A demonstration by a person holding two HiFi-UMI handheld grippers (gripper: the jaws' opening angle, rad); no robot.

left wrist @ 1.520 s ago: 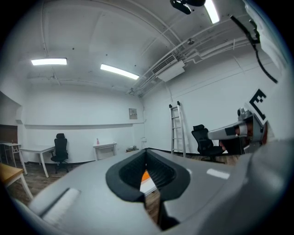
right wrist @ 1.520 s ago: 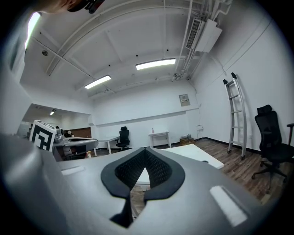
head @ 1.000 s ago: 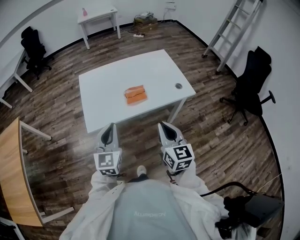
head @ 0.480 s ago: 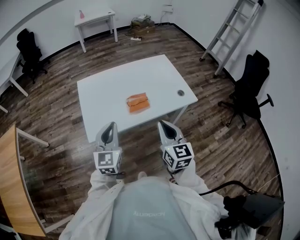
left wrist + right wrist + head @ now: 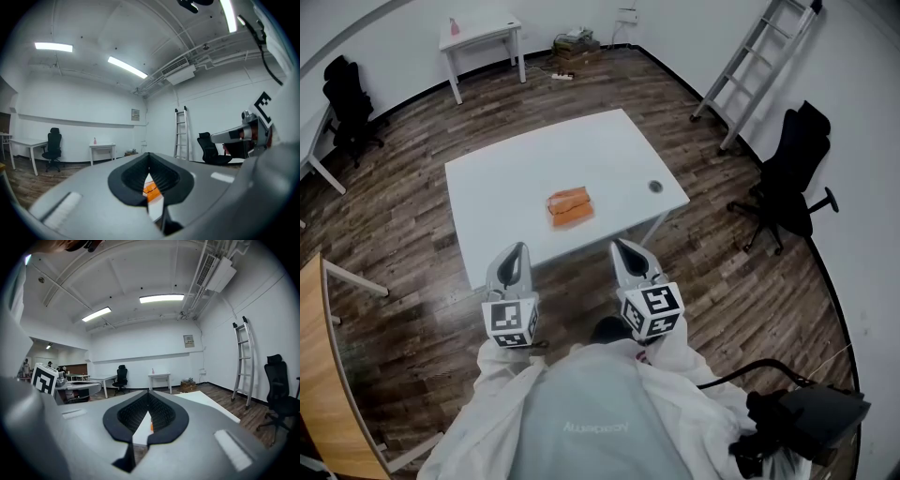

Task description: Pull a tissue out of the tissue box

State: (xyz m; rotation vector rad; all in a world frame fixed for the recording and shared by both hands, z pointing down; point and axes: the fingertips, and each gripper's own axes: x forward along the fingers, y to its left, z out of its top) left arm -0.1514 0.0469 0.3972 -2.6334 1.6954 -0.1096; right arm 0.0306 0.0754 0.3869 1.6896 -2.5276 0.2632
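An orange tissue box (image 5: 569,206) lies flat near the middle of a white table (image 5: 506,178); no tissue sticks out that I can see. My left gripper (image 5: 516,251) and right gripper (image 5: 624,248) hover side by side just short of the table's near edge, both shut with nothing between the jaws. Through the left gripper's closed jaws a slice of the orange tissue box (image 5: 152,192) shows ahead. In the right gripper view only a thin orange sliver of the box (image 5: 152,426) shows between the jaws of the right gripper (image 5: 149,394).
A ladder (image 5: 750,66) leans on the right wall, with a black office chair (image 5: 792,169) beside it. A small white desk (image 5: 478,33) and another black chair (image 5: 342,98) stand at the back. A wooden table edge (image 5: 314,375) sits at the left. A round grommet (image 5: 655,187) marks the table's right side.
Both grippers and the head have moved toward the table; its near edge now lies closer to the jaw tips. Both stay shut.
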